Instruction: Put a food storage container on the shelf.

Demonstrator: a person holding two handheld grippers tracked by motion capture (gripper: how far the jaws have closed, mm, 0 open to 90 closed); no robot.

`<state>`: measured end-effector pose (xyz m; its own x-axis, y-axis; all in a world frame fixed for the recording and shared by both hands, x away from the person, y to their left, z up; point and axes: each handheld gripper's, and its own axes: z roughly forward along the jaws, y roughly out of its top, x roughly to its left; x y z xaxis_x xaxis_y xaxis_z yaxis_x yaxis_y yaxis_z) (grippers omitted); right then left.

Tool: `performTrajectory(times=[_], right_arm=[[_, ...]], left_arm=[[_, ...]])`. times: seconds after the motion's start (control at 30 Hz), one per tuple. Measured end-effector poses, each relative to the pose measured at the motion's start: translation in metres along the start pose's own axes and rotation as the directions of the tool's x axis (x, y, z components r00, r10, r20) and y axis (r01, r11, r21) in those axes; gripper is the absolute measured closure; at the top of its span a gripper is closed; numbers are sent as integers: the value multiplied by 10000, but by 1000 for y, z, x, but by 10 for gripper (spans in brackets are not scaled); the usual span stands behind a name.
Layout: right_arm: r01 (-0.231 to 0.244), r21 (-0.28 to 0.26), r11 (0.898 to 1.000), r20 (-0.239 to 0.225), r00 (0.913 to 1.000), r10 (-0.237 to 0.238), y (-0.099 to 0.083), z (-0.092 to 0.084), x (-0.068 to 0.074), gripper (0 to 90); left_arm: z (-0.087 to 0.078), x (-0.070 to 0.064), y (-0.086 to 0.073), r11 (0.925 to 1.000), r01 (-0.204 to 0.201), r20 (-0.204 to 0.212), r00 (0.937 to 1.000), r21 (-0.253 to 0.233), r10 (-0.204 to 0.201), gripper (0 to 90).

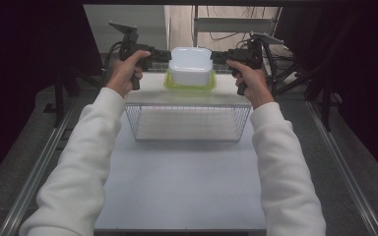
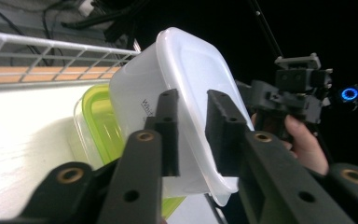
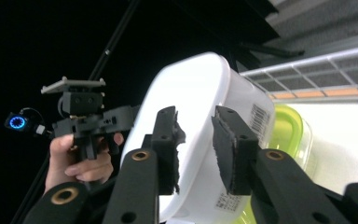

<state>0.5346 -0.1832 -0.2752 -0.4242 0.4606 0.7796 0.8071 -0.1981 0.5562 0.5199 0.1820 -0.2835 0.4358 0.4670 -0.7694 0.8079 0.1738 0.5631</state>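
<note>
The white container (image 1: 191,64) sits upside down on the green-lidded container (image 1: 190,84), at the far middle of the desk (image 1: 177,187), just beyond the wire basket (image 1: 188,123). The left gripper (image 1: 165,55) and the right gripper (image 1: 215,58) come at it level from opposite sides, most likely so the wide, light tub is steadied evenly and stays square on the one beneath.

The high view gives the layout: both hands level, the stack between them, the basket nearer the person. It does not resolve the jaws.

The left gripper view shows the left gripper's pads (image 2: 168,135) straddling the white container's rim and wall with a gap on each side, so this gripper looks released. The right gripper view shows the same for the right gripper's pads (image 3: 230,154): they stand apart around the tub's edge, not pressing. It also shows a barcode label (image 3: 260,116) on the tub's side.
</note>
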Motion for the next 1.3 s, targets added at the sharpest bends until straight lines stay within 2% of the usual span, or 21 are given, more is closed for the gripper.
performTrajectory(times=[0.07,0.17,0.27,0.37,0.43,0.5,0.57,0.77,0.8,0.9,0.93,0.97,1.03,1.1,1.17,1.23,1.3], right_arm=[[171,-131,9998,42,9998,-171,0,-3,4,649],[736,-211,9971,414,9965,-727,-2,-9,9,600],[1318,-189,9911,711,9889,-1301,-5,-14,16,555],[2194,-68,9756,1071,9702,-2174,-12,-19,27,502],[2743,73,9616,1314,9530,-2729,-18,-22,33,474],[3115,199,9500,1320,9411,-3113,-22,-25,38,444],[3425,413,9386,1372,9286,-3448,-26,-29,41,421],[3977,766,9143,1602,9002,-4049,-39,-47,45,386],[4125,811,9073,1609,8930,-4204,-43,-51,46,381],[4459,907,8905,1603,8760,-4549,-52,-59,46,375],[4584,984,8833,1613,8685,-4687,-56,-62,45,373],[4607,1002,8819,1602,8673,-4713,-60,-63,45,371],[4628,1003,8808,1525,8676,-4733,-68,-67,41,368],[4716,1092,8750,1553,8614,-4836,-77,-70,39,366],[4810,1132,8694,1544,8558,-4937,-87,-74,36,364],[4886,1198,8643,1536,8509,-5023,-97,-79,33,364],[5020,1354,8542,1505,8417,-5185,-107,-83,31,361]], left_arm=[[-3,-3,-1,9994,-316,-171,9994,-130,314,670],[-9,-10,-4,9959,-868,-384,9956,-260,857,583],[-16,-20,-10,9887,-1455,-508,9883,-351,1436,487],[-20,-29,-18,9758,-2171,-829,9733,-276,2142,418],[-24,-35,-24,9677,-2500,-848,9654,-313,2466,387],[-29,-39,-30,9601,-2778,-853,9578,-314,2743,365],[-35,-43,-35,9507,-3087,-1024,9471,-300,3043,347],[-59,-48,-56,9313,-3637,-1359,9239,-218,3576,318],[-62,-49,-59,9301,-3665,-1337,9232,-237,3603,317],[-73,-50,-76,9165,-3999,-1398,9084,-143,3941,316],[-75,-50,-81,9147,-4040,-1370,9069,-132,3985,316],[-76,-49,-85,9145,-4046,-1303,9072,-97,4000,316],[-79,-47,-99,9112,-4117,-1361,9021,126,4095,315],[-81,-44,-111,9059,-4225,-1449,8948,303,4222,314],[-84,-40,-125,9050,-4238,-1506,8929,364,4242,313],[-84,-36,-135,9010,-4316,-1545,8881,437,4329,312],[-85,-33,-147,8985,-4359,-1551,8852,524,4386,311]])
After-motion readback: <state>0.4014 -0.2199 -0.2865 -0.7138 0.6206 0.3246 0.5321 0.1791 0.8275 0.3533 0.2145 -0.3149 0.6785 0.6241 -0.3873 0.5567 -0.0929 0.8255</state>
